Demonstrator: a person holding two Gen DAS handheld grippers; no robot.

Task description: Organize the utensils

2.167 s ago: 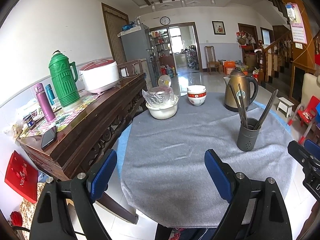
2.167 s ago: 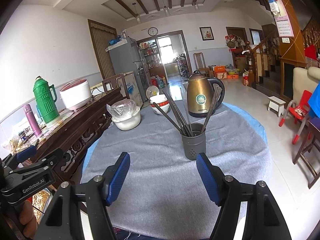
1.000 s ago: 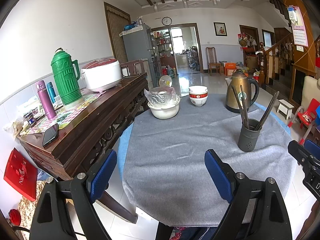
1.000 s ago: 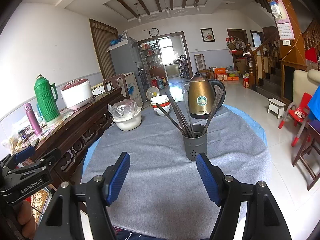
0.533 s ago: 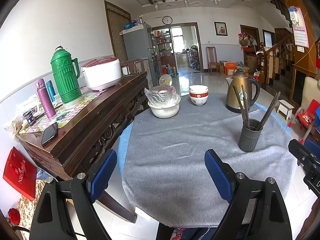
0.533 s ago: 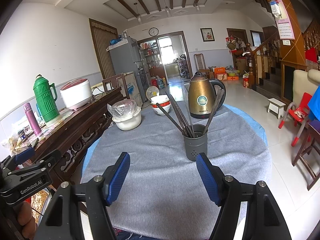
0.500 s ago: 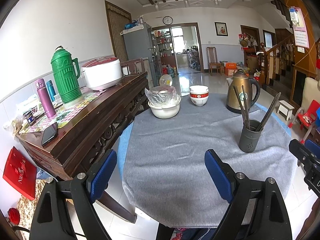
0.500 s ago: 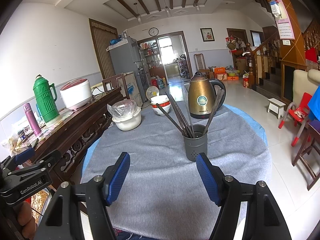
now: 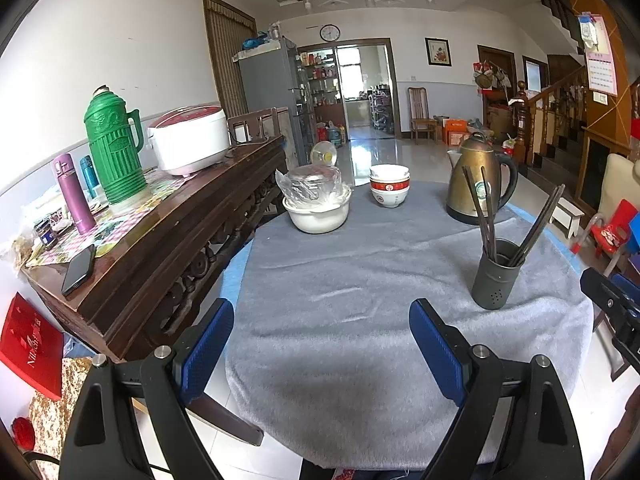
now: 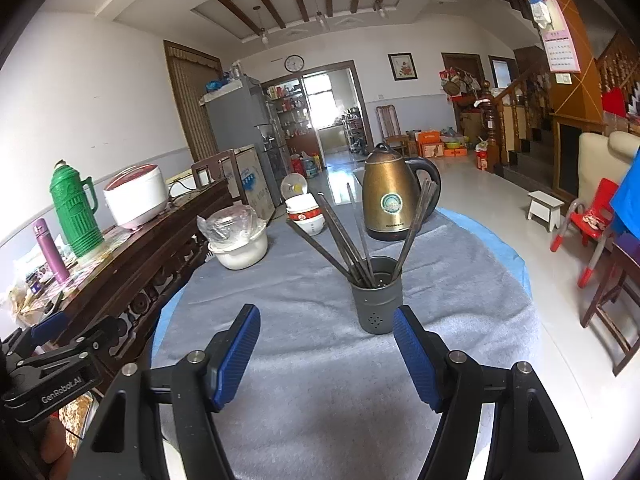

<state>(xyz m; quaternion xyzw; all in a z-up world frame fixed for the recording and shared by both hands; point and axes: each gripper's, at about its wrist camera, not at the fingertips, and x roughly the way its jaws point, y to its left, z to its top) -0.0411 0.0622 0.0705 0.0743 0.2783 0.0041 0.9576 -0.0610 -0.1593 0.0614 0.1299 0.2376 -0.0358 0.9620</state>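
Nothing is held by either gripper. The right gripper (image 10: 326,344) is spread wide with empty blue pads (image 10: 236,350) and is aimed at the holder (image 10: 376,295), which stands just beyond its fingertips. The left gripper (image 9: 322,342) is likewise spread wide and empty, over the near edge of the table (image 9: 360,320), with the holder (image 9: 496,274) off toward the right edge.

The chopsticks (image 10: 348,236) are all seen standing in the holder, leaning outward in several directions; no loose utensil is seen on the grey cloth. From this the gathering is judged to be largely done, unless the chopsticks are meant to be taken out and sorted, which cannot be settled from these views. Further out, toward the far edge of the table, a white pot (image 10: 240,248) covered in plastic film, a stack of bowls (image 10: 306,214) and a kettle (image 10: 390,200) are set well apart from the holder. Whether these belong to the task is not shown.

The number of chopsticks cannot be counted with certainty, since they overlap and are crossed inside the holder's mouth. The bottom of the holder's inside is hidden. The near edge of the table is covered by the fingers in both views, so anything lying there is not visible. The contents of the white pot are blurred by the film.
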